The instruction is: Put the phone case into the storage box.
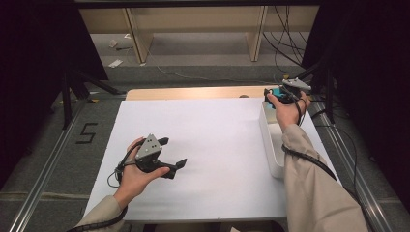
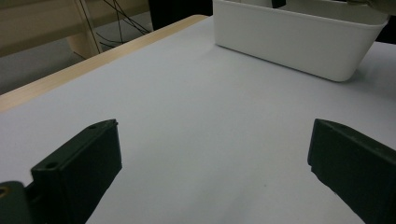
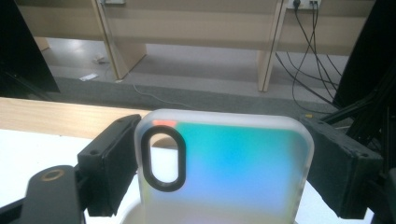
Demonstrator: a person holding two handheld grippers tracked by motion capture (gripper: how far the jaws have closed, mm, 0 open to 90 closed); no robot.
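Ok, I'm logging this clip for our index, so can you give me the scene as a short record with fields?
setting: white table top, wooden strip along its far edge
held item: phone case, teal-tinted, oval camera cutout
right hand-held gripper: shut on the phone case, above the far end of the bin
container: white bin at the table's right side
left hand-held gripper: open, nothing between its jaws, over bare table

phone case (image 3: 224, 163): translucent frosted plastic, iridescent teal-green sheen, glossy black camera ring | bin (image 2: 299, 39): smooth white plastic, slight gloss | table cover (image 1: 203, 145): matt white, paper-like | table edge (image 1: 193, 93): light wood | right gripper (image 3: 219, 158): matt black jaws | left gripper (image 1: 173, 153): matt black jaws, grey plate
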